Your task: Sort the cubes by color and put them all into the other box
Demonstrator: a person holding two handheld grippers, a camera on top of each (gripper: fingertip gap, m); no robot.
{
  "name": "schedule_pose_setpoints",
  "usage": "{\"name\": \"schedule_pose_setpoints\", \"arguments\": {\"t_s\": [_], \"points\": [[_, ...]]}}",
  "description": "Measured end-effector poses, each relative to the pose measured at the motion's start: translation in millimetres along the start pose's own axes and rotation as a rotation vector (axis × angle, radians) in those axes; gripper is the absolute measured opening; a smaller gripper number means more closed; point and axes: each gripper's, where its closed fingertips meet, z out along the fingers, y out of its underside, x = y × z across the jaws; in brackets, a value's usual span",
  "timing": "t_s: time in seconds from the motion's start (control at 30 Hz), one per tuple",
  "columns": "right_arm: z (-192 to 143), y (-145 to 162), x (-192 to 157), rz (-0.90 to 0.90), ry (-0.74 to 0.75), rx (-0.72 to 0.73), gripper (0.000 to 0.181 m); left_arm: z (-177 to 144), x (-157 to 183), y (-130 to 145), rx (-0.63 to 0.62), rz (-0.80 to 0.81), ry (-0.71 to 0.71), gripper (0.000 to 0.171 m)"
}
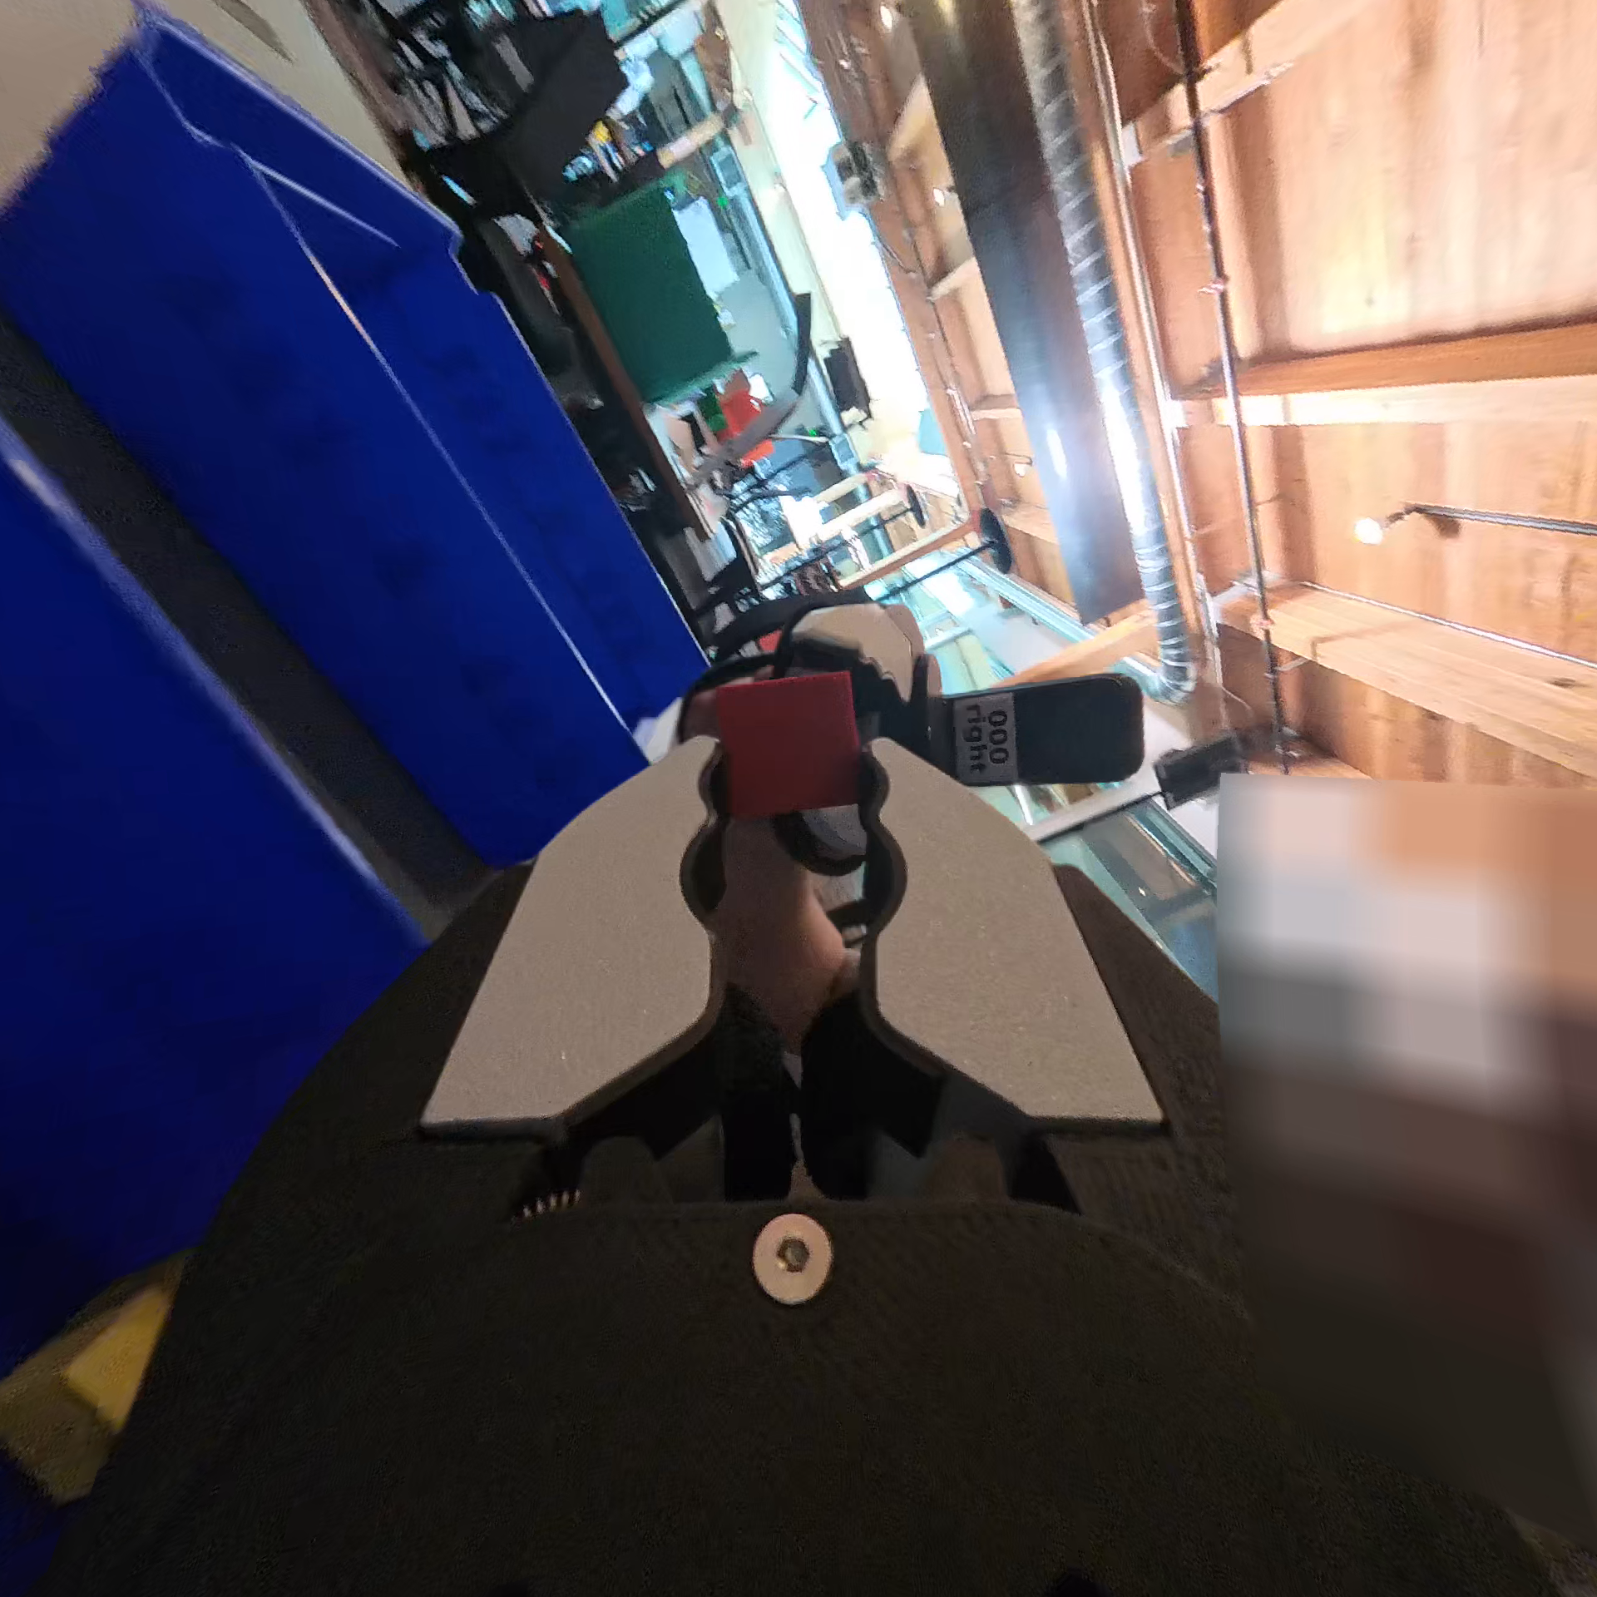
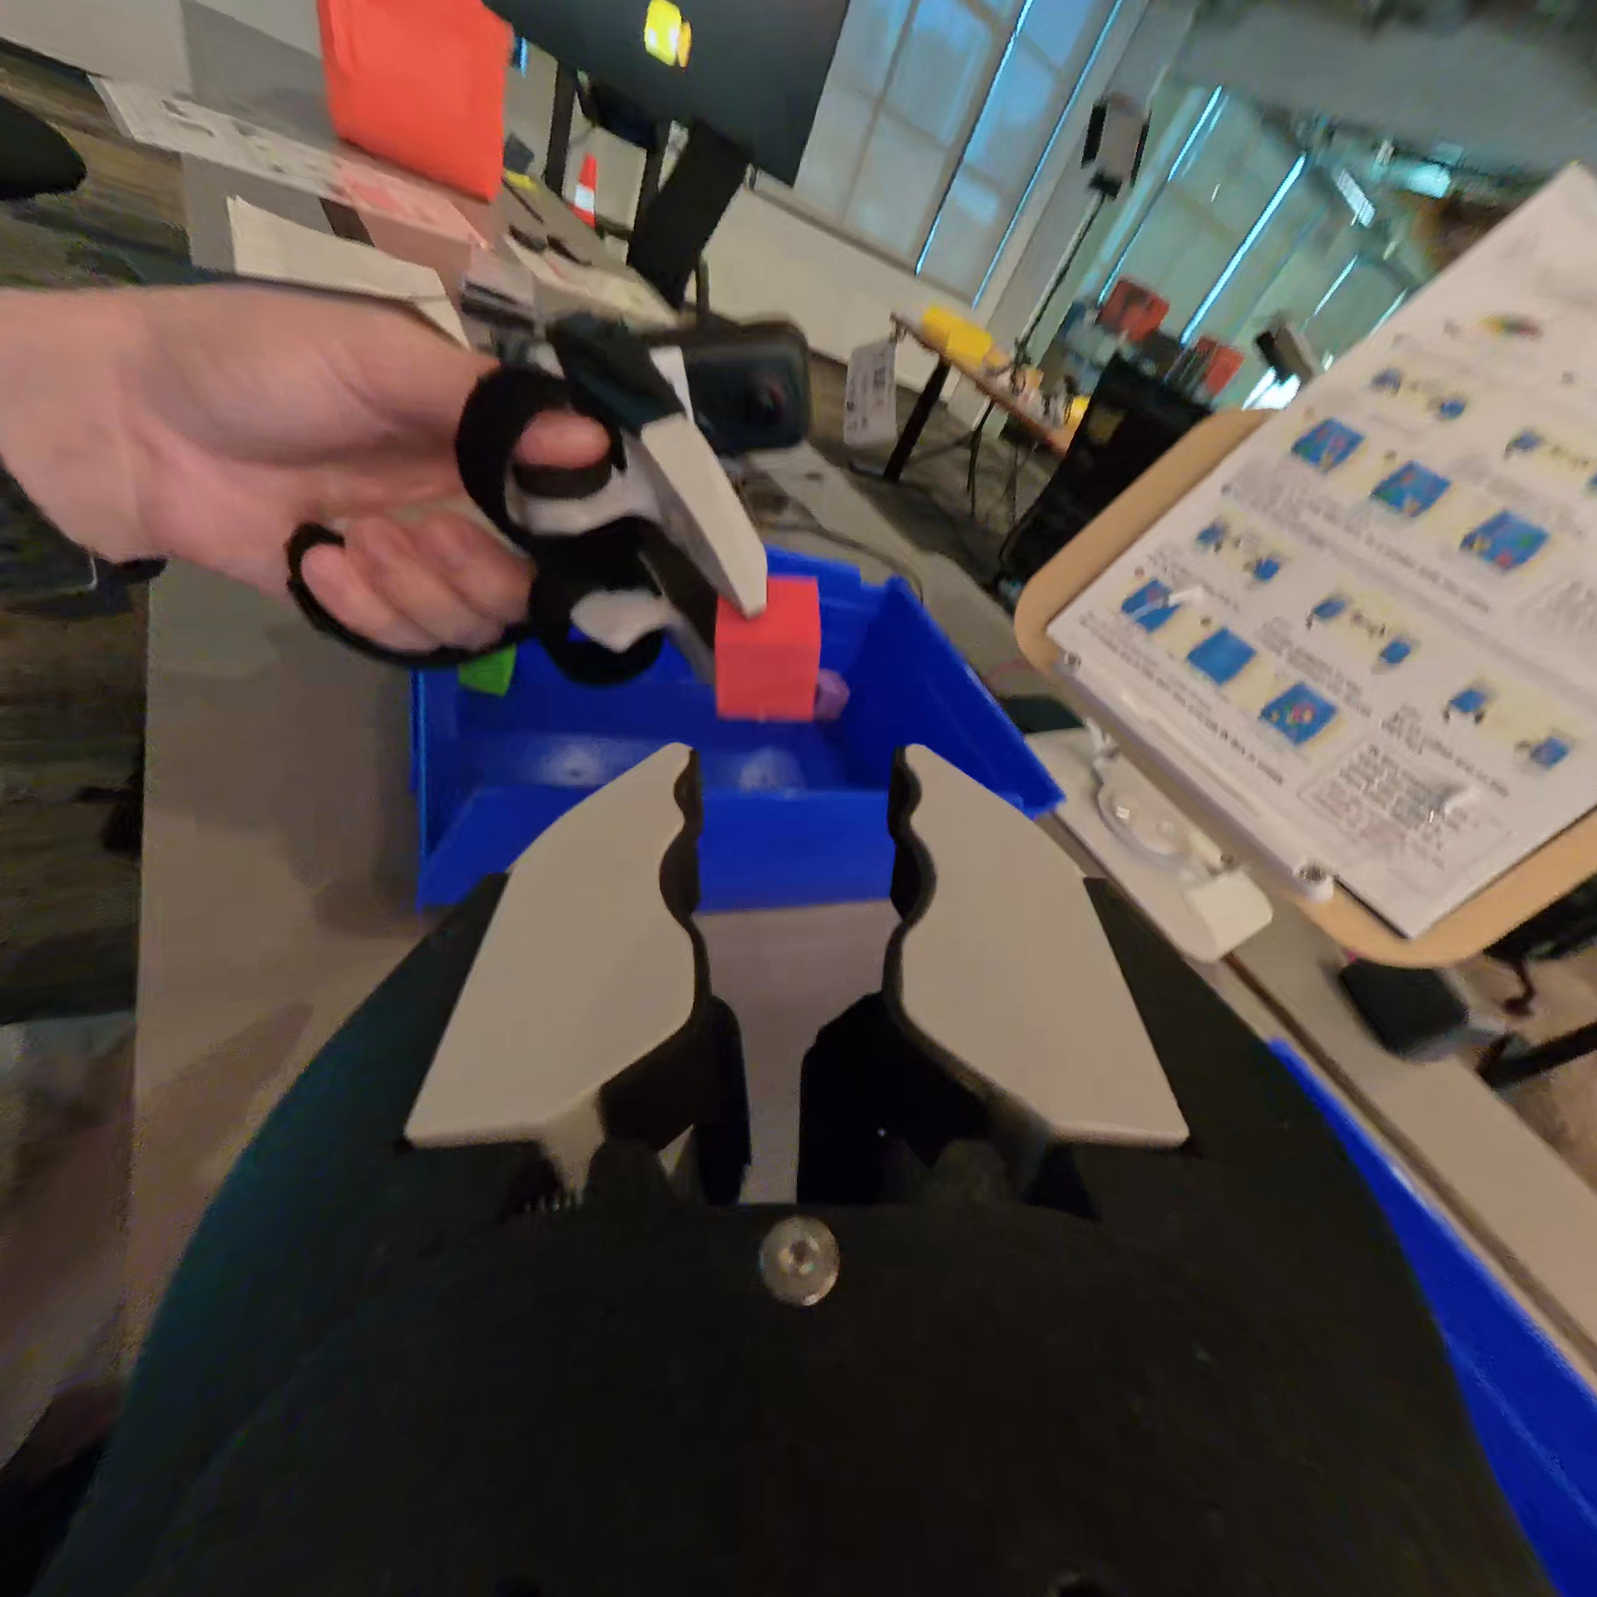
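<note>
My left gripper (image 1: 788, 765) is shut on a red cube (image 1: 788, 745), gripped between its fingertips. In the right wrist view a hand holds the left gripper (image 2: 726, 635) with the red cube (image 2: 767, 648) in the air above a blue bin (image 2: 951, 691). A green block (image 2: 488, 670) and a purple block (image 2: 831, 691) lie in that bin. My right gripper (image 2: 791, 778) is open and empty, just in front of the bin's near wall and below the cube. The black camera on the right gripper (image 1: 1063, 726) shows behind the cube in the left wrist view.
A sheet of pictures on a tilted wooden board (image 2: 1383, 562) stands to the right of the bin. A second blue bin (image 2: 1469, 1253) sits at the lower right. The grey table (image 2: 259, 821) extends left. Two blue bins (image 1: 346, 475) fill the left of the left wrist view.
</note>
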Motion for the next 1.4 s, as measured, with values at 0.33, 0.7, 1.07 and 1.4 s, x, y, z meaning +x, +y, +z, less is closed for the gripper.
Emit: {"name": "schedule_pose_setpoints", "arguments": {"t_s": [0.33,0.7,1.07,1.4], "points": [[30.3,-8.3,-20.0,-0.068,0.037,-0.044,0.03,8.2,12.9,21.1,-0.003,-0.117,0.233,0.029],[-42.9,28.4,16.5,-0.043,-0.014,-0.385,0.028,-29.3,17.3,-14.2,0.182,0.078,-0.008,0.047],[-162.9,202.3,17.5,0.245,-0.414,-1.39,0.029,-96.5,-28.8,-9.1,-0.009,0.306,-0.709,0.047],[-150.1,225.6,25.0,0.253,-0.413,-1.406,0.034,-123.2,-62.7,19.5,-0.325,0.343,-1.118,0.04]]}}
